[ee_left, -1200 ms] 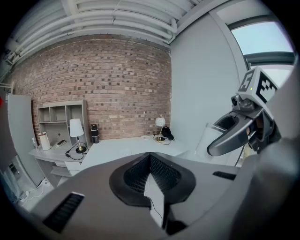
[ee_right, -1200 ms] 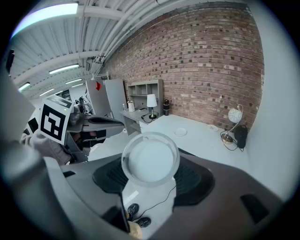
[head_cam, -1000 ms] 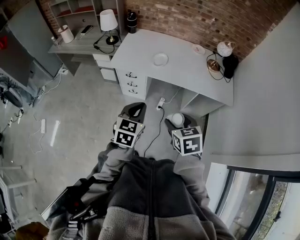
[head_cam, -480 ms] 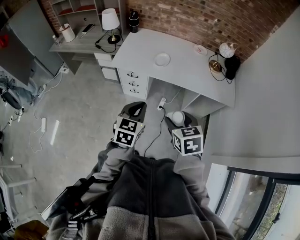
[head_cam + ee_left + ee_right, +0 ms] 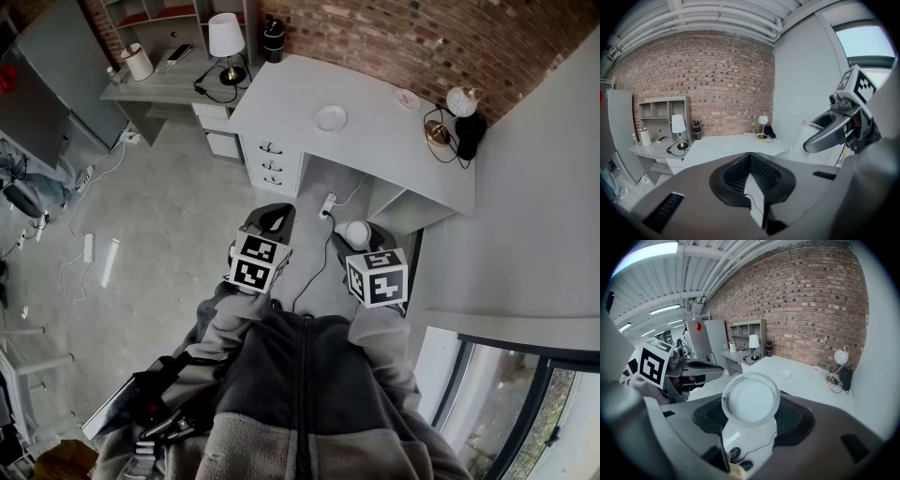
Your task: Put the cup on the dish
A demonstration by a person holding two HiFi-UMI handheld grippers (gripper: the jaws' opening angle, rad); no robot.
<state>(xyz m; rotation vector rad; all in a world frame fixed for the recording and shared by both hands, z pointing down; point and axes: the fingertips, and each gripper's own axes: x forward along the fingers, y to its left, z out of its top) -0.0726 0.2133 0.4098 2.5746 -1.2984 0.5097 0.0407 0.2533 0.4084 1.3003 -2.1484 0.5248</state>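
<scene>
R fingers (image 5: 708, 417) clenched on cup (image 5: 750, 398) (contact pts hidden behind rim), L fingers (image 5: 733, 177) closed, empty; dish (image 5: 331, 118) tiny on desk (image 5: 384, 145).

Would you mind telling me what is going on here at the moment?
A person stands back from the grey desk, a gripper in each hand. The right gripper holds a clear cup over the floor; the left gripper is shut and empty. The white dish sits on the desk, cup not yet placed.
</scene>
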